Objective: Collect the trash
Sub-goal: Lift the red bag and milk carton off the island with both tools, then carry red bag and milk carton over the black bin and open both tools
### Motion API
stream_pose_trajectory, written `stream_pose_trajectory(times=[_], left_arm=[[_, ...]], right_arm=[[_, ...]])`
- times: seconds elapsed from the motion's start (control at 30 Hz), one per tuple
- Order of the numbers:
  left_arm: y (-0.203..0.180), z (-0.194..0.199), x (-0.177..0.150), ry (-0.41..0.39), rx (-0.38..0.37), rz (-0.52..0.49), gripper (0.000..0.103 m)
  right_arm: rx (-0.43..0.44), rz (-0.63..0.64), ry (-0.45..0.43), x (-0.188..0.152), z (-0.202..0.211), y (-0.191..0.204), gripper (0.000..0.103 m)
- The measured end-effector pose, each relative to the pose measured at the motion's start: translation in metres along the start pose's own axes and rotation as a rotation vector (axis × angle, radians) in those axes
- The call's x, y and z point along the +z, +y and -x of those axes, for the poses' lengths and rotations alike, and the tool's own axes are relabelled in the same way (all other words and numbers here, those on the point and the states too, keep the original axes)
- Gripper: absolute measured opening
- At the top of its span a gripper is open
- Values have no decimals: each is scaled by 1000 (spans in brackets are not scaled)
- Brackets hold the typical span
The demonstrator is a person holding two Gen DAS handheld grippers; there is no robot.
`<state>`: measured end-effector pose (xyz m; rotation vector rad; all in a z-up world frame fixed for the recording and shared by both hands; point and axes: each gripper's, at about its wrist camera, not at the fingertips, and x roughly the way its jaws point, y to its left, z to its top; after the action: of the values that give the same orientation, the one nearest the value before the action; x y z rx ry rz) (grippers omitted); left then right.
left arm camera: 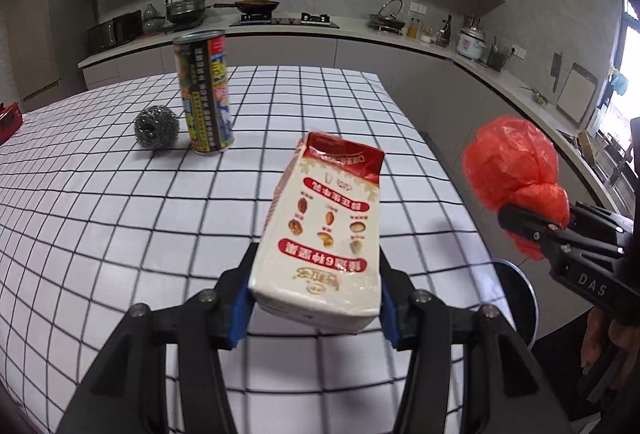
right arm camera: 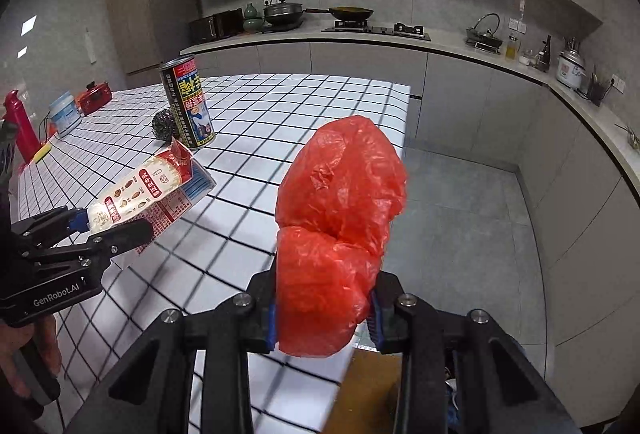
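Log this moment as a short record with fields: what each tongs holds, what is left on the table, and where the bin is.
left tongs: shut on the milk carton, lifted clear of the table
right tongs: shut on the red plastic bag, bunched up, in the air
table: checked cloth; tall printed can upright, steel wool scrubber beside it
bin: a round rim shows past the table edge below the right tongs; cannot tell if it is a bin
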<state>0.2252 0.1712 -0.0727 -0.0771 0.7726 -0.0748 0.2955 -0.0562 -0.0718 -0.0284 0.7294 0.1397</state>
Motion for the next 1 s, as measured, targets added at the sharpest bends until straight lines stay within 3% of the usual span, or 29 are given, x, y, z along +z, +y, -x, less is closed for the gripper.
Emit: stream_pose_trajectory(times=[0.3, 0.67, 1.0], left_arm=[[-77, 12, -19, -16, -20, -7, 53], [-176, 0, -36, 8, -132, -65, 53], [-236, -31, -82, 109, -155, -66, 53]], right_arm=[[-37, -19, -15, -35, 53, -81, 35], [-108, -51, 7, -87, 101, -177, 35], [-82, -48, 84, -148, 95, -234, 35]])
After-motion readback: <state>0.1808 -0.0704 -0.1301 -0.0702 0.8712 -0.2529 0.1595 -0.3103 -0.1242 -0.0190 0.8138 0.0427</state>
